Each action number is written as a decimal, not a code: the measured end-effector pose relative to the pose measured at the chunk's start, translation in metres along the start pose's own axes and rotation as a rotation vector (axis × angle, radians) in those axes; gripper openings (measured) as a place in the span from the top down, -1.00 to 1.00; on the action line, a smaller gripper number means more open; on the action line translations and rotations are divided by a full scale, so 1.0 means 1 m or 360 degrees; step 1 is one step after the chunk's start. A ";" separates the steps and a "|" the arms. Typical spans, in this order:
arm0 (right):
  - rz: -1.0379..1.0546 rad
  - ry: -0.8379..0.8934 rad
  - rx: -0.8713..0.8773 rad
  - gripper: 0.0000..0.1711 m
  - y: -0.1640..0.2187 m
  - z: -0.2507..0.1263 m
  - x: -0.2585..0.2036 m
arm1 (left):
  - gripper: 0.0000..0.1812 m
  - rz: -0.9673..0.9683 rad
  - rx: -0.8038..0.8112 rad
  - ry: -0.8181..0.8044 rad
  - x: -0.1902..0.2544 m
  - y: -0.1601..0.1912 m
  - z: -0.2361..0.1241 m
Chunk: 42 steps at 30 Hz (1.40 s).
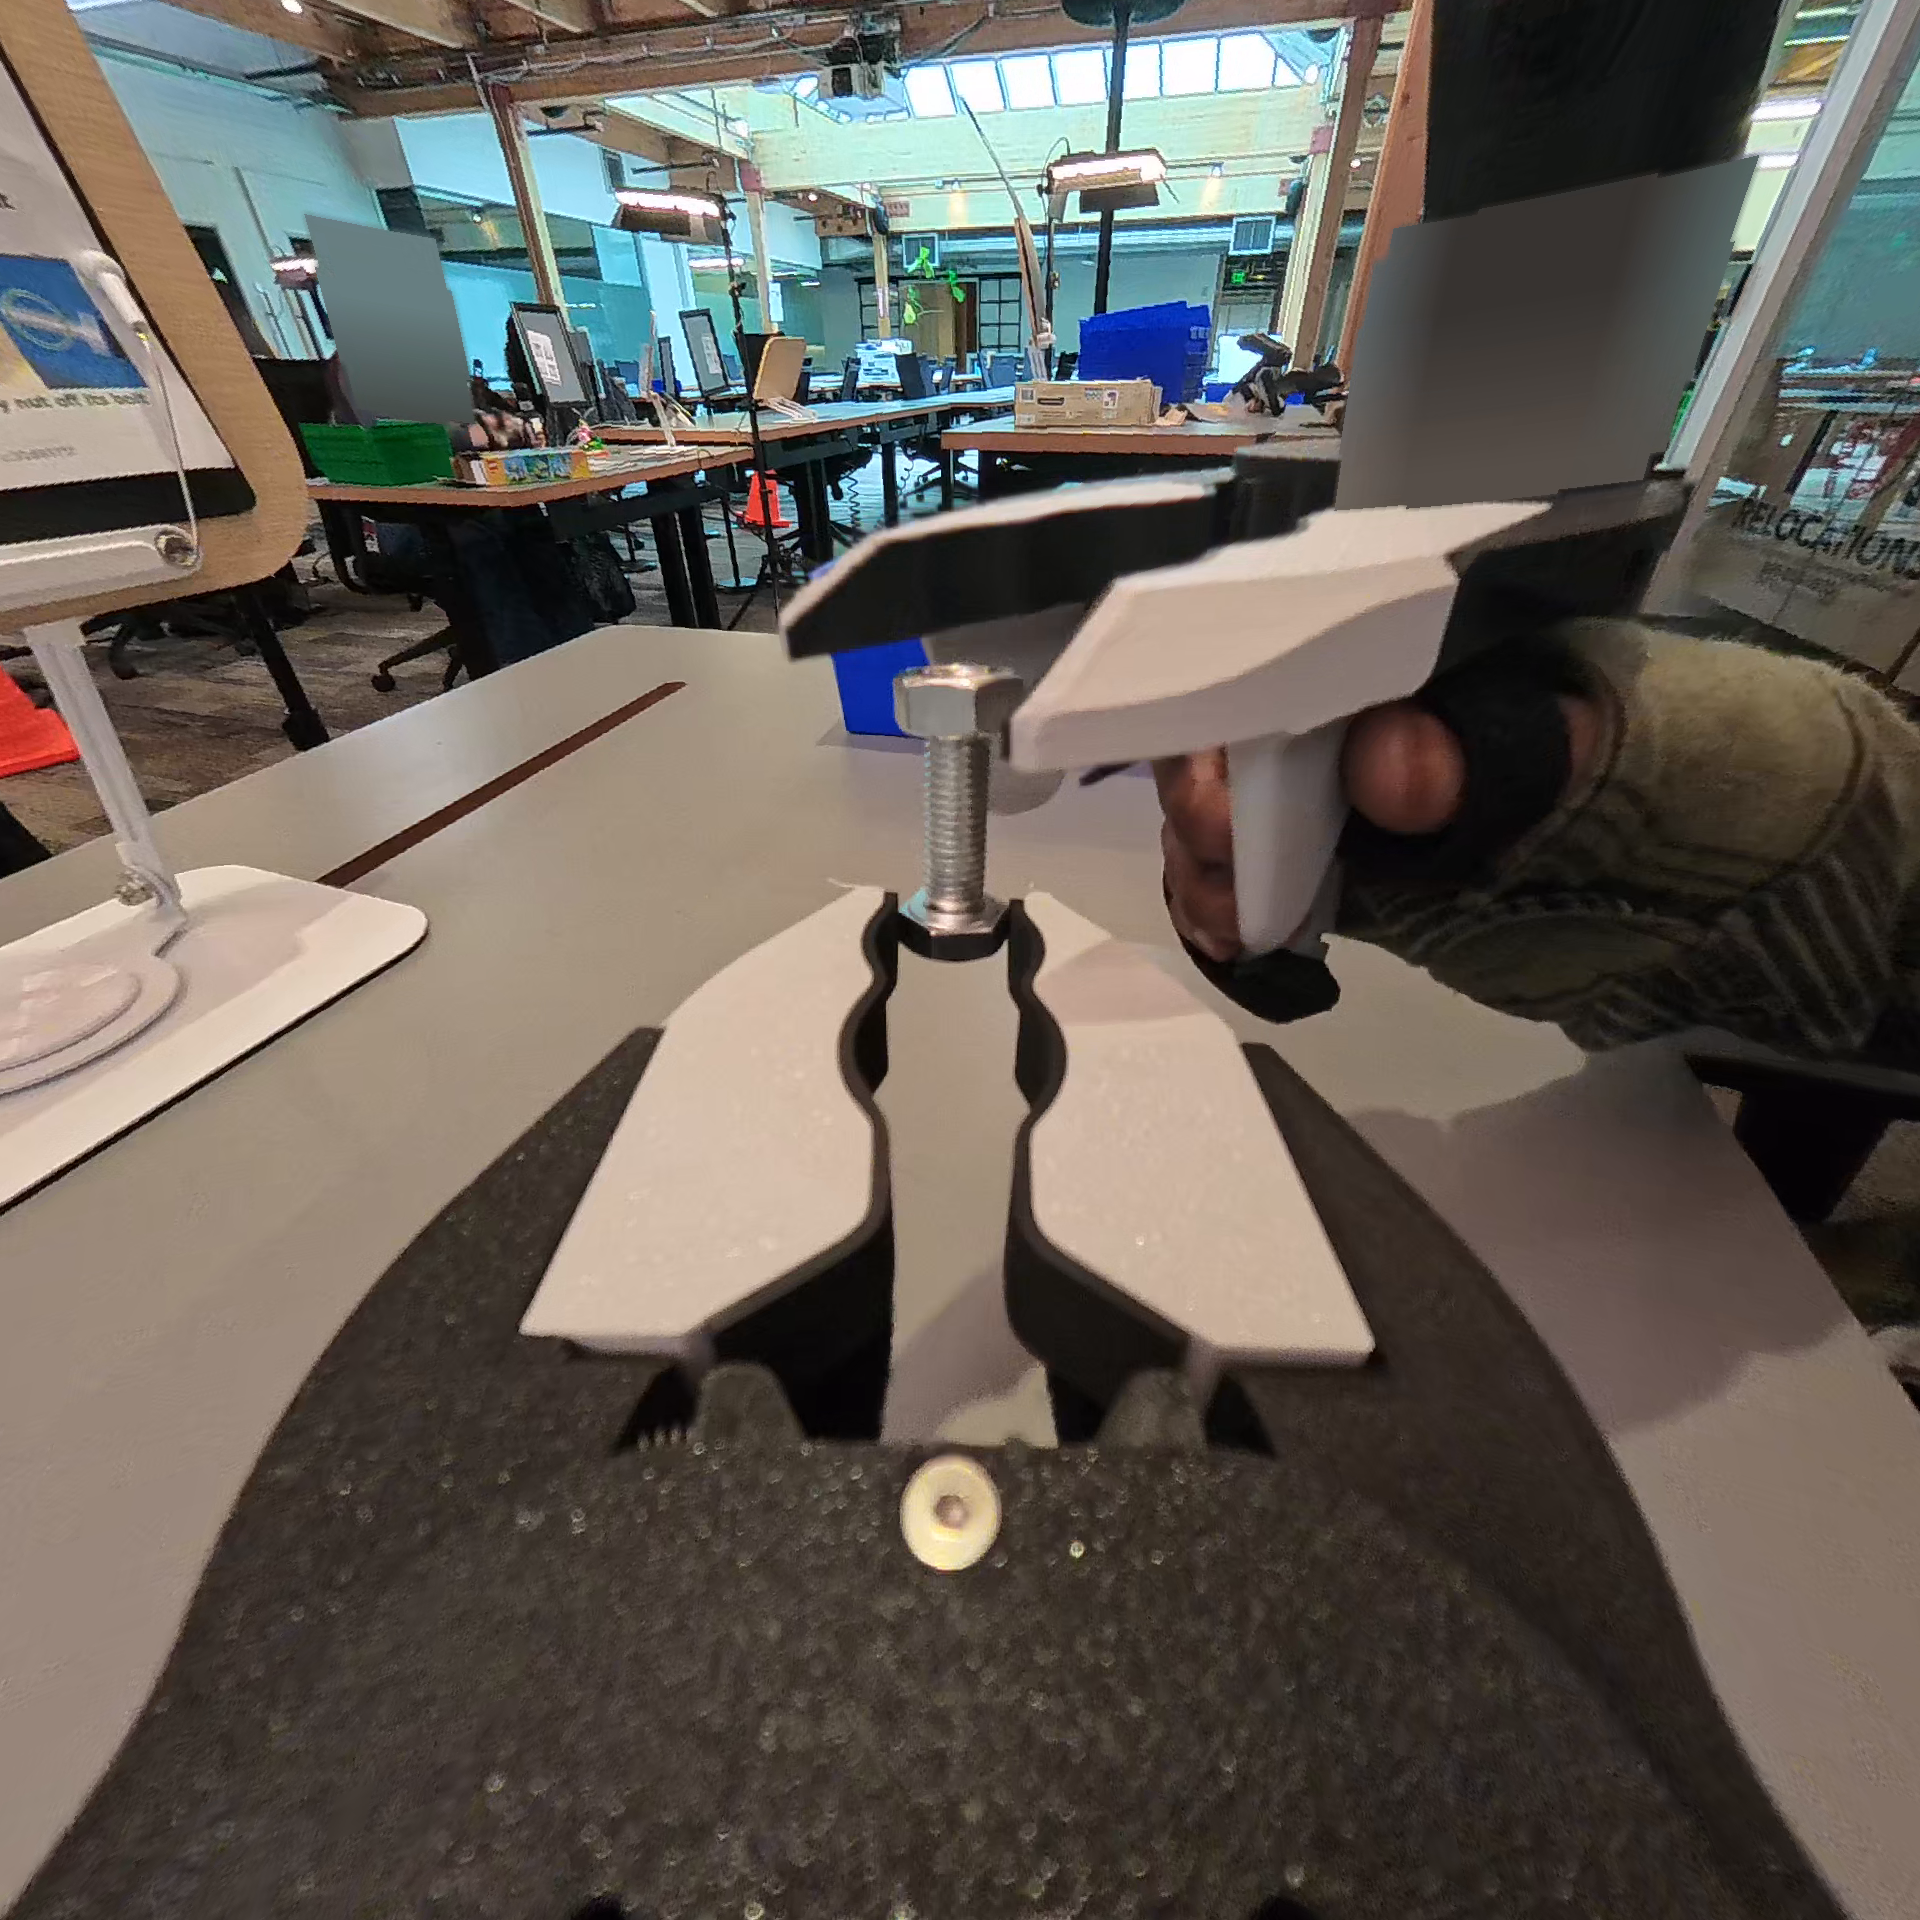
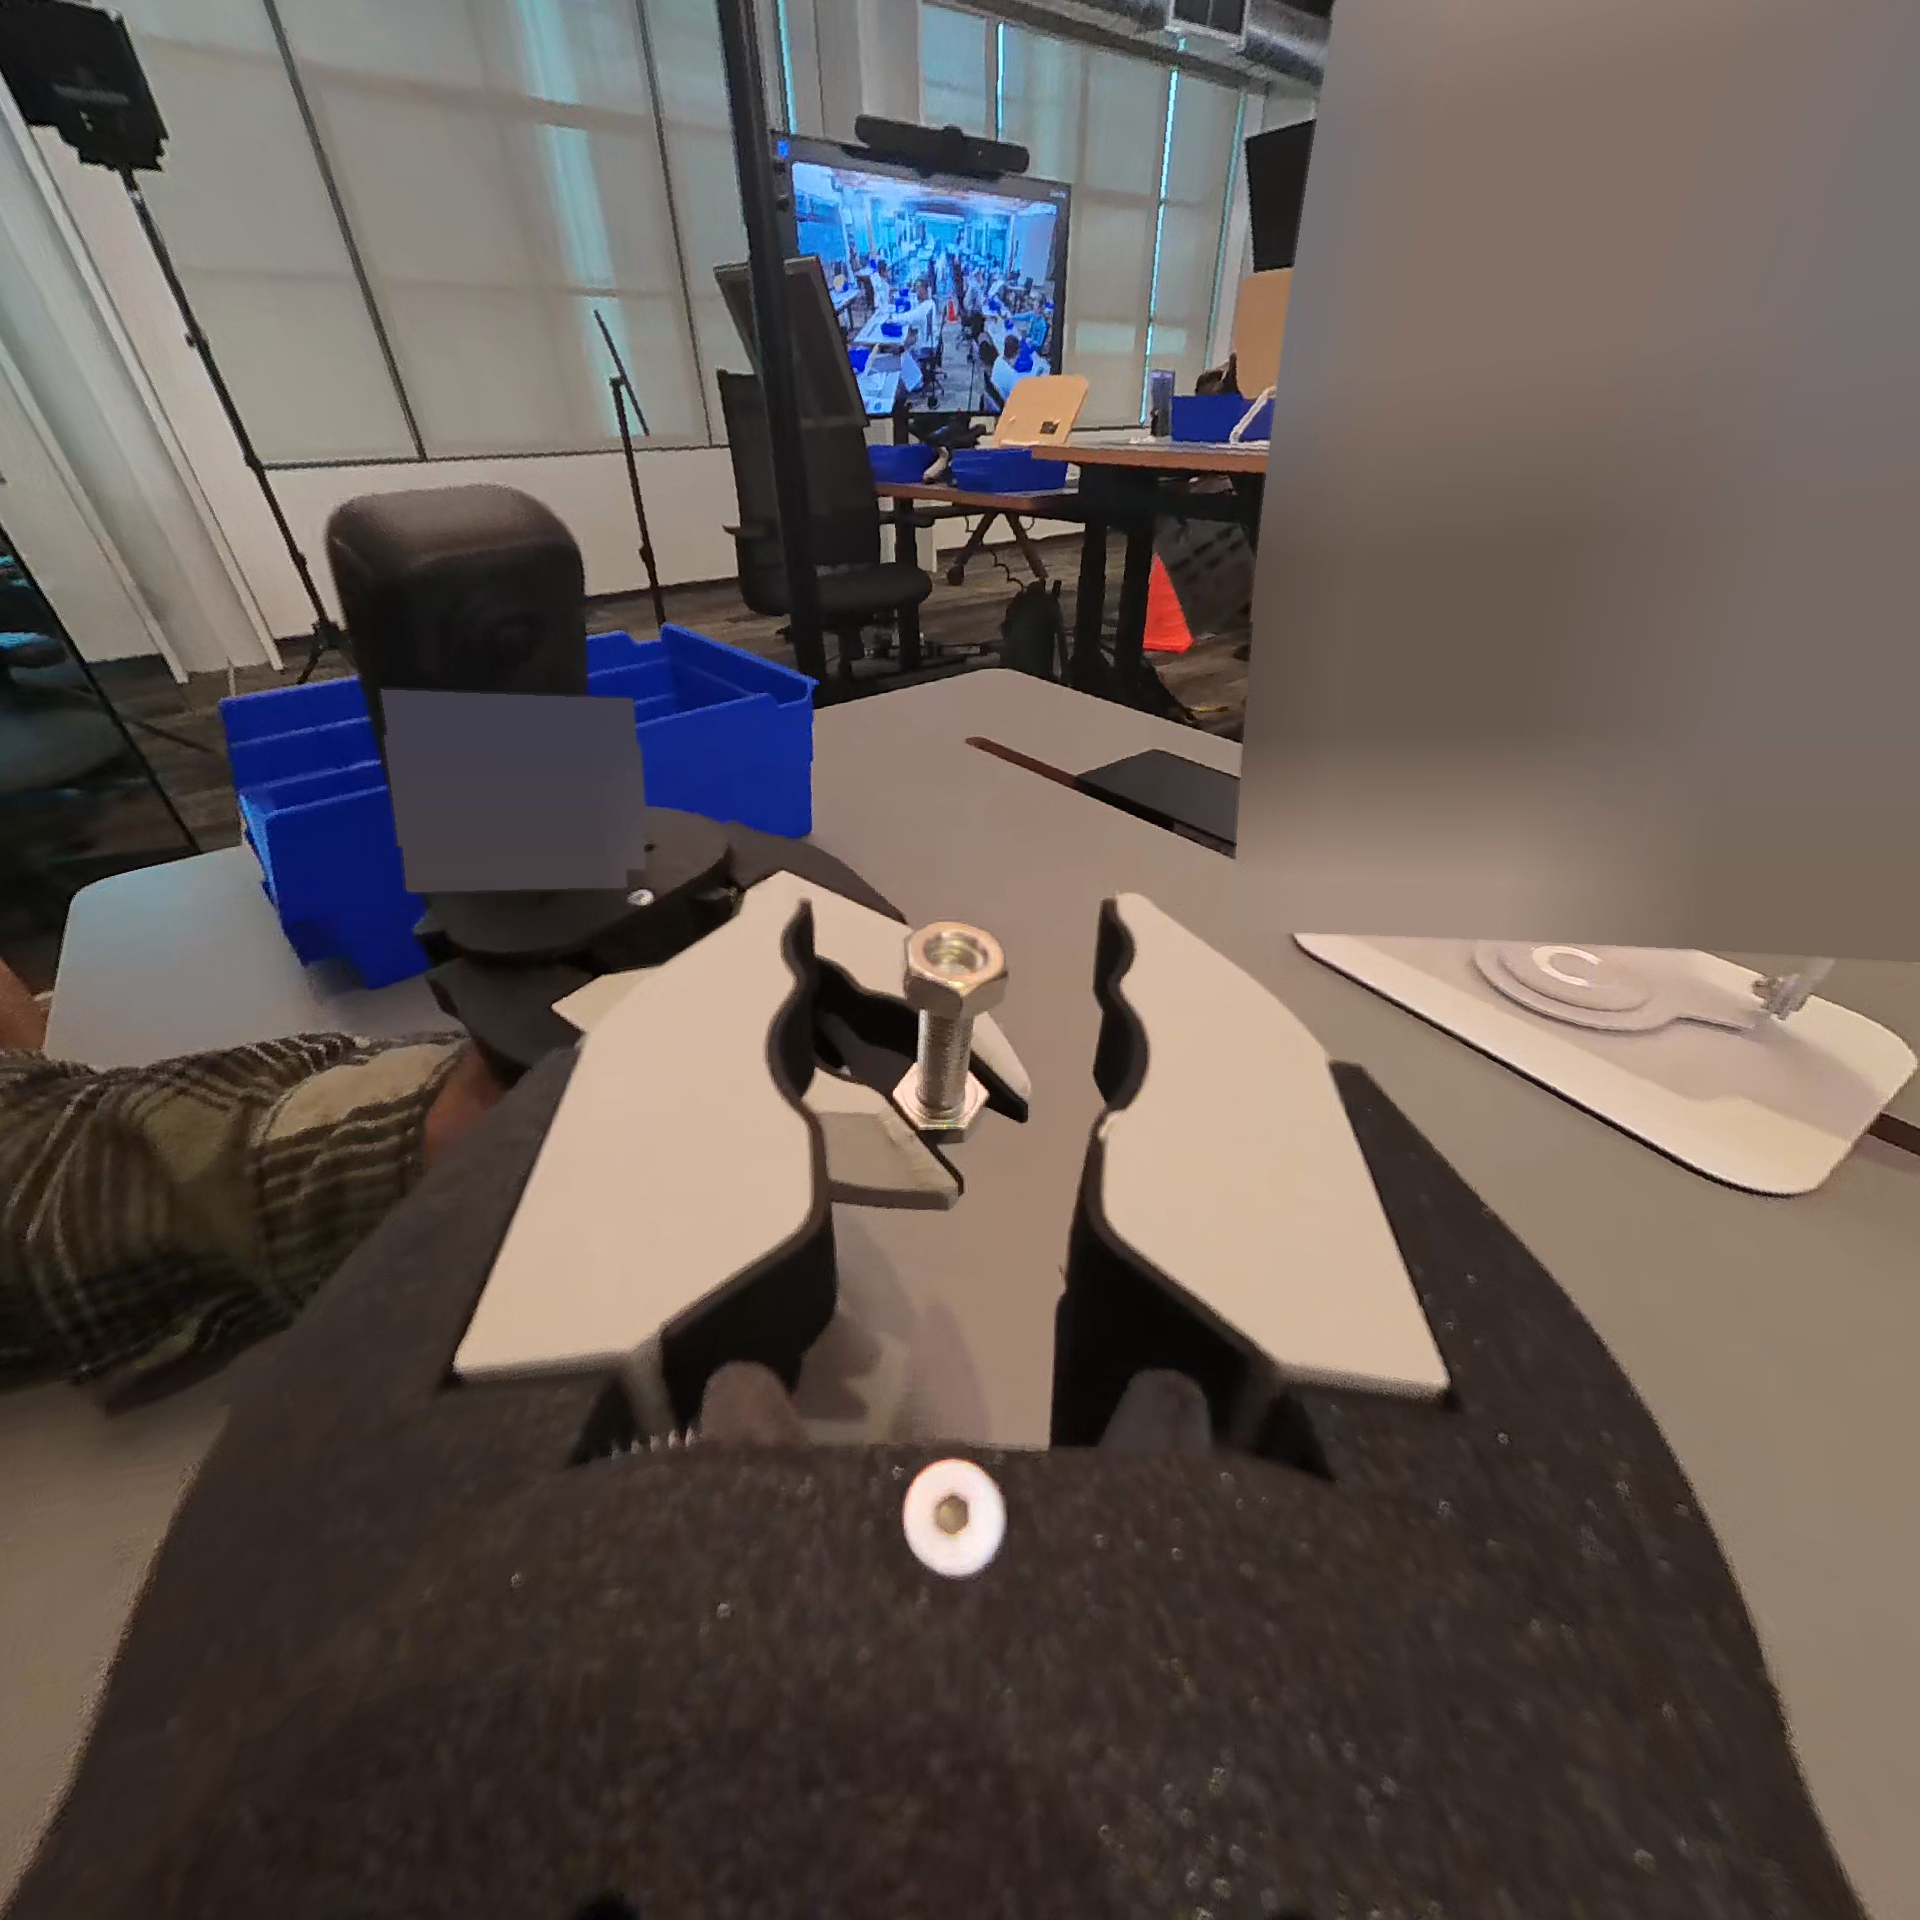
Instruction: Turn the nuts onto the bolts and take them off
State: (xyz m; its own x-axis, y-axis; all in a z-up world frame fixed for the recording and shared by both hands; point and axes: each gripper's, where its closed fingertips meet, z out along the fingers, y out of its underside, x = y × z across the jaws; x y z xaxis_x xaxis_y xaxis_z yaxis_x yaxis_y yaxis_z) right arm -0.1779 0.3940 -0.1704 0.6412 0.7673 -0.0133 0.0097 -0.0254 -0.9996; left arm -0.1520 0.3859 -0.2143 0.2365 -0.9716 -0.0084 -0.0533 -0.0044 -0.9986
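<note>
A silver bolt (image 1: 956, 810) stands upright on the grey table (image 1: 436, 1195), head down. A hex nut (image 1: 956, 701) sits at the top of its thread. My left gripper (image 1: 954, 914) is shut on the bolt's head at table level. My right gripper (image 1: 904, 675) comes in from the right at the height of the nut. In the right wrist view the right gripper (image 2: 956, 920) is open, with the nut (image 2: 954, 961) between its spread fingers and touching neither. The left gripper (image 2: 961, 1127) shows there, clamped on the bolt's head (image 2: 940, 1107).
A blue bin (image 2: 727, 727) stands on the table behind the bolt. A display stand with a white base (image 1: 208, 966) is at the left, and shows in the right wrist view (image 2: 1662, 1070). A gloved hand (image 1: 1662, 831) holds the right gripper. The left gripper's tips are roughly 5 centimeters from the right gripper's.
</note>
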 end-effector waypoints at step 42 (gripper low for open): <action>-0.0290 -0.1750 -0.0056 0.73 0.013 -0.047 -0.043 | 0.79 0.0008 -0.0103 0.0515 0.054 0.008 0.010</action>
State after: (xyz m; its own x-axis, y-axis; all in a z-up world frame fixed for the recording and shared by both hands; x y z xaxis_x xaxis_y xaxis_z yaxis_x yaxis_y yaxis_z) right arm -0.1694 0.3308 -0.1821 -0.4001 0.9108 0.1021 0.0676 0.1404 -0.9878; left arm -0.1295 0.3362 -0.2237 -0.0839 -0.9964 0.0142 -0.1175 -0.0042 -0.9931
